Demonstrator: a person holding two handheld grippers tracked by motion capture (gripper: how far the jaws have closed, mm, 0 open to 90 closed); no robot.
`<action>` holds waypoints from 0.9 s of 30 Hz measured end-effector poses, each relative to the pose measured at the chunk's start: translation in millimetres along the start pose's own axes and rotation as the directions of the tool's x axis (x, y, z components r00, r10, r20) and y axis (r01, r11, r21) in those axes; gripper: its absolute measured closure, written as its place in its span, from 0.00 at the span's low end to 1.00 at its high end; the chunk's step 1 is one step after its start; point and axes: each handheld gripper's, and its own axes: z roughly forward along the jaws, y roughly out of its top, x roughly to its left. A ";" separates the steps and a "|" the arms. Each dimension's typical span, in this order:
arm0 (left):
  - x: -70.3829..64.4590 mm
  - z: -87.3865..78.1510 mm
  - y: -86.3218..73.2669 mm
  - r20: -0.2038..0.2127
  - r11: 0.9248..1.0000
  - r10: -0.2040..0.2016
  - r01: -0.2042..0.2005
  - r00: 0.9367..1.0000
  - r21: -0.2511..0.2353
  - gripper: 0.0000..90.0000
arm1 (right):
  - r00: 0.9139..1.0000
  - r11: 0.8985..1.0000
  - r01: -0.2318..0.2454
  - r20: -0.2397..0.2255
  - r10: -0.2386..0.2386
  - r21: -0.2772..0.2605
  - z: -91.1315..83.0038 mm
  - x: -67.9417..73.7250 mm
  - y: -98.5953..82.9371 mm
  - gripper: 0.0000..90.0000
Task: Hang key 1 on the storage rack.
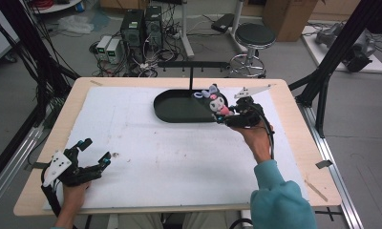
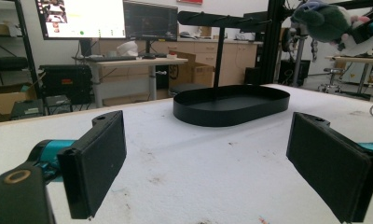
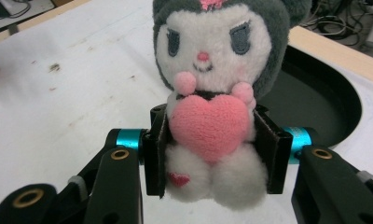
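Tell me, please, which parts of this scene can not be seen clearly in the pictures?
- Plush toy: in the right gripper view its sides are hidden behind the right gripper pads; ear tips cut off by the top edge.
- Black tray: in the high view the toy covers its right end.
- Small speck near the left gripper: too small to identify.

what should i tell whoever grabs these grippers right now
Right gripper: shut on the plush toy, jaws clamping its body at the pink heart, held up over the near right edge of the black tray.
Left gripper: open, holding nothing, low over the white mat at the near left corner of the table.
Black hook stand rises from the tray's far side; nothing hangs on it.
Done: toy picked up and brought to the tray.
Left, as it looks: set the toy in the tray or hang it on the stand, then release.
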 end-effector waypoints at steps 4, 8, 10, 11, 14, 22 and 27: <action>0.0 0.0 0.0 0.000 1.000 -0.001 0.001 1.000 -0.001 0.14 | 1.000 1.000 -0.012 0.023 0.012 -0.010 1.9 -3.1 2.5 0.60; 0.0 0.1 0.0 -0.001 1.000 -0.001 0.001 1.000 -0.001 0.14 | 0.998 0.999 -0.041 0.042 0.042 -0.018 4.0 -7.0 5.4 0.60; 0.1 0.0 0.0 0.000 1.000 -0.002 0.002 1.000 0.000 0.14 | 0.998 0.999 -0.047 0.045 0.048 -0.024 4.6 -7.9 6.2 0.60; 0.1 0.0 0.0 0.000 1.000 -0.002 0.002 1.000 0.000 0.14 | 0.997 0.998 -0.049 0.050 0.050 -0.026 4.9 -8.5 7.0 0.60; 0.1 0.0 0.0 0.000 1.000 -0.002 0.002 1.000 0.001 0.14 | 0.996 0.998 -0.053 0.072 0.055 -0.036 6.5 -10.7 9.6 0.60; 0.1 0.0 0.0 0.000 1.000 -0.002 0.002 1.000 0.000 0.14 | 0.992 0.995 -0.084 0.094 0.089 -0.055 11.7 -14.8 18.1 0.60; 0.1 0.0 0.0 0.000 1.000 -0.003 0.003 1.000 0.001 0.14 | 0.991 0.994 -0.092 0.095 0.097 -0.058 15.2 -17.8 22.3 0.60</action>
